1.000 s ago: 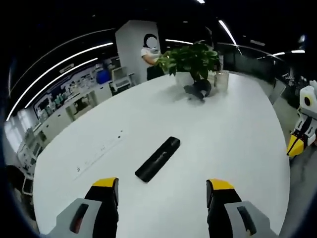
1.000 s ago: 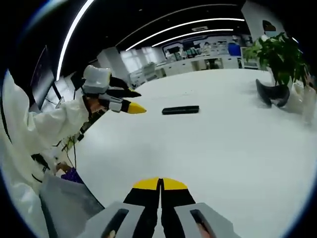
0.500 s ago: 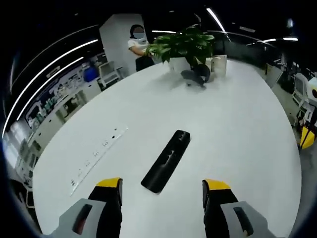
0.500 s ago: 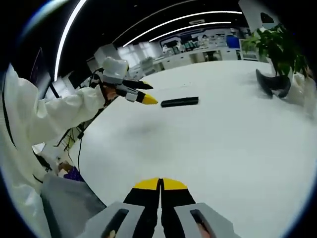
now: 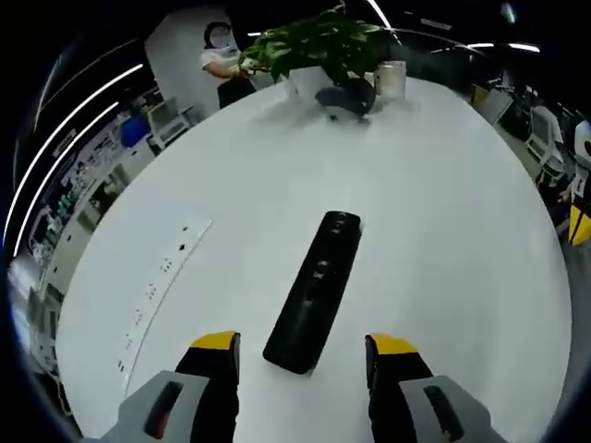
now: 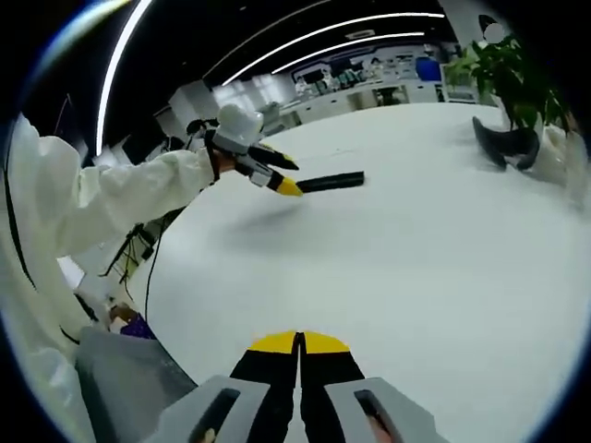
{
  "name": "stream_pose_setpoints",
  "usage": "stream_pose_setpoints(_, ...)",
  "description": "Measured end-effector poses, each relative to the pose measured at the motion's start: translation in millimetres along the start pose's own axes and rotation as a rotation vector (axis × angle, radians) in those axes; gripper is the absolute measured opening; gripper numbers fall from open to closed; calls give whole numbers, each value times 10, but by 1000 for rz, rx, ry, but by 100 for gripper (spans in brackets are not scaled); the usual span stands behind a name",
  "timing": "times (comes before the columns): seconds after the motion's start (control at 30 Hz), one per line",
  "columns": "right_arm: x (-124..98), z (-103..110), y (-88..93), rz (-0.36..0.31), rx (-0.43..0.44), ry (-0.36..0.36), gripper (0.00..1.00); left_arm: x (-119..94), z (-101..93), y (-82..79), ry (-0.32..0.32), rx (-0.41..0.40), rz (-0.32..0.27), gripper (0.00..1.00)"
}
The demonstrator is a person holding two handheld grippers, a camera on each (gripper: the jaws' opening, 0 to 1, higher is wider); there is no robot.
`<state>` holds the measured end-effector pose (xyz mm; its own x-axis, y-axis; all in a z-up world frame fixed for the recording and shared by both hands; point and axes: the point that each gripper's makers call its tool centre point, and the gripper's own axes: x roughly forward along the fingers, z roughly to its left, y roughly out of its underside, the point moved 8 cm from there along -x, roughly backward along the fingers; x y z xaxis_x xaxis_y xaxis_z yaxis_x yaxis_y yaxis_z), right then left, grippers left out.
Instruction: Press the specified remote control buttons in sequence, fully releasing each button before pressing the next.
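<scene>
**Two grippers, one remote: risk of a shove instead of a press**

Two yellow-tipped jaws of the left gripper [image 5: 300, 343] stand spread wide, holding nothing, with the near end of the black remote control [image 5: 314, 293] lying between and just ahead of them on the white tabletop [image 5: 443, 240]. To that gripper's left, a strip of small markings [image 5: 152, 288] runs along the tabletop. Judged from here, the wide jaws make a poor pressing tip: one jaw could land beside the intended button, hit two at once, or push the light remote sideways across the smooth surface.

Ahead of the gripper, bare tabletop stretches well beyond the remote to a potted plant [image 5: 319, 46] and a pale cup [image 5: 391, 78] far off. To its right, the tabletop's curved edge lies well clear.

The right gripper [image 6: 298, 343] rests with jaws pressed together, empty, well apart from the remote, with plenty of open surface ahead.
</scene>
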<state>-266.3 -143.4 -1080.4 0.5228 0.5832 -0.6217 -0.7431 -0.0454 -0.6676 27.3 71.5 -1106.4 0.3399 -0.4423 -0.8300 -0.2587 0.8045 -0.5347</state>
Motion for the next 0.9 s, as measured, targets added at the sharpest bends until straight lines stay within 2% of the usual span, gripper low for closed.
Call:
stream_pose_setpoints(0.2,6,1,0,3,4,-4,0,112,52,-36,40,29,42,45)
stream_pose_setpoints(0.3,4,-9,-8,-1,7,-3,0,156,81,-5,83,53,91,41)
stream_pose_setpoints(0.33,4,-10,-8,-1,8,-4,0,173,96,-31,82,31,70,39)
stream_pose_setpoints(0.37,3,-15,-9,-2,9,-3,0,187,97,-20,84,33,88,37)
stream_pose_setpoints(0.5,6,-15,-12,-3,9,-5,0,164,97,-38,164,20,112,32)
stream_pose_setpoints(0.63,12,-6,-14,-2,3,-9,0,174,83,-46,189,12,128,26)
stream_pose_setpoints(0.7,13,3,-17,-3,-1,-12,0,160,40,-48,193,49,131,23)
stream_pose_setpoints(0.9,3,25,-30,-12,-12,-17,0,185,24,-69,182,53,152,22)
